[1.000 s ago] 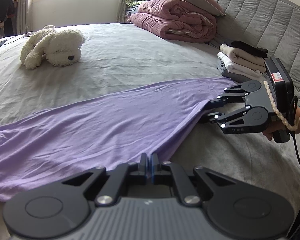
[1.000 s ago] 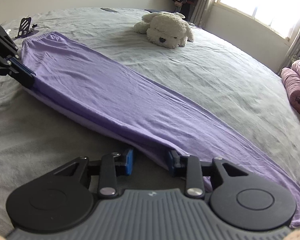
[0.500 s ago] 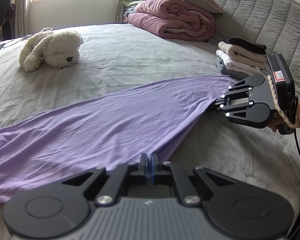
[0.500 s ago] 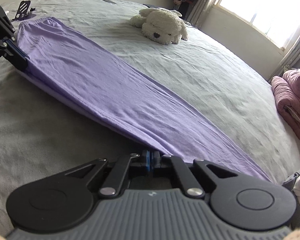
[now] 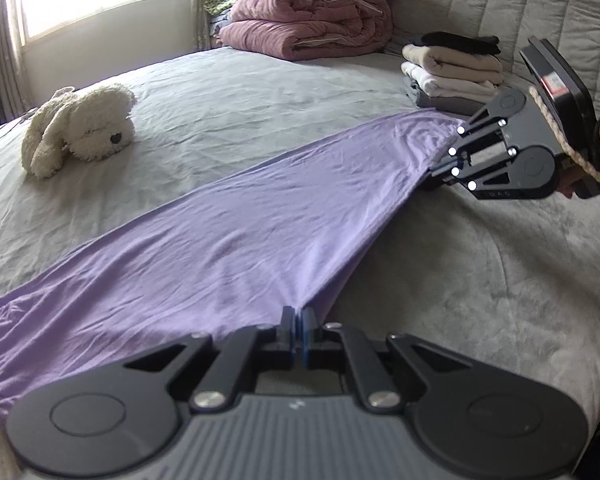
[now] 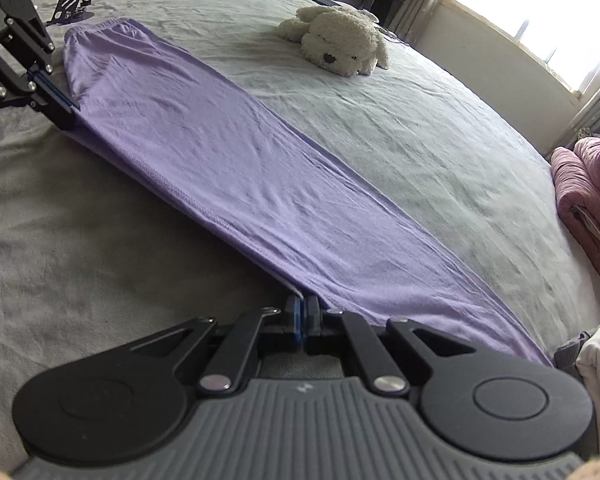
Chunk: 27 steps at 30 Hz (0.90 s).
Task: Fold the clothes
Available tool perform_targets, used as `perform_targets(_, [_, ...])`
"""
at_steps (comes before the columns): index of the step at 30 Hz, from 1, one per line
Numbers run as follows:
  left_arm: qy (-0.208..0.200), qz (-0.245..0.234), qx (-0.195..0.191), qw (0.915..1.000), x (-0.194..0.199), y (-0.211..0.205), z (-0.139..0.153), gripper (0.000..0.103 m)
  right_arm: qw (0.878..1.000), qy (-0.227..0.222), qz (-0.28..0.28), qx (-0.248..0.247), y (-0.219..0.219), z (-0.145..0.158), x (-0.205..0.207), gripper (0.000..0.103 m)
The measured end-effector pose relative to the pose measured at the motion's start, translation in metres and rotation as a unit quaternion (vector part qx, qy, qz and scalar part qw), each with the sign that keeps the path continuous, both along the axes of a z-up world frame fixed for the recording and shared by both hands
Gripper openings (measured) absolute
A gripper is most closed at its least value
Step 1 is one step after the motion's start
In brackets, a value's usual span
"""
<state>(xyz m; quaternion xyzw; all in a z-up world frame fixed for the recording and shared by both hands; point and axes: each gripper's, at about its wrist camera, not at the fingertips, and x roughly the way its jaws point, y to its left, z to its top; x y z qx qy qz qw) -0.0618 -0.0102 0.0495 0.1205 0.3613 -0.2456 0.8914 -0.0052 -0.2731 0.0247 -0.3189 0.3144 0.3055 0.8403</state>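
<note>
Right wrist view showed the right gripper (image 6: pixel 302 322) with its jaws pressed together on the near hem of the purple garment (image 6: pixel 228 164), where a second before they had stood apart on either side of that edge; they had just closed, and the cloth was pinched between the blue pads. The left gripper (image 5: pixel 299 330) was likewise clamped on the same near edge further along, as it had been throughout. In the left wrist view the edge between the two grippers looked lifted slightly off the grey bedspread (image 5: pixel 480 280) and drawn fairly taut, while the rest of the garment lay long and flat across the bed. With both ends of the near edge now held, the fold looked ready to begin, probably by carrying that edge over toward the far side. No container was in view; finished work sat as a stack of folded clothes (image 5: pixel 452 76) by the headboard, beside a rolled pink duvet (image 5: pixel 308 24). A plush dog (image 5: pixel 80 128) lay well apart from the garment.
</note>
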Motion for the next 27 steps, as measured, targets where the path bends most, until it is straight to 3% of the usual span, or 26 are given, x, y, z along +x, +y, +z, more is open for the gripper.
perform_targets(5, [0.009, -0.021, 0.032, 0.9992, -0.002, -0.009, -0.010, 0.004, 1.000, -0.003, 0.000, -0.004, 0.001, 0.000, -0.001, 0.001])
perform_targets(11, [0.014, -0.019, 0.025, 0.9994, -0.001, -0.007, -0.010, 0.004, 1.000, -0.004, -0.006, 0.014, -0.004, 0.006, -0.001, 0.001])
perform_targets(16, [0.015, -0.021, 0.027, 0.9993, 0.000, -0.007, -0.010, 0.004, 0.999, -0.040, -0.003, -0.025, 0.002, -0.009, 0.000, 0.002])
perform_targets(22, [0.015, -0.022, 0.027, 0.9993, -0.001, -0.007, -0.010, 0.004, 0.998, -0.059, -0.018, -0.024, -0.007, -0.010, 0.008, 0.025])
perform_targets(27, [0.014, -0.023, 0.030, 0.9992, -0.002, -0.008, -0.010, 0.004, 0.997, -0.070, -0.017, -0.030, -0.010, -0.013, 0.013, 0.028])
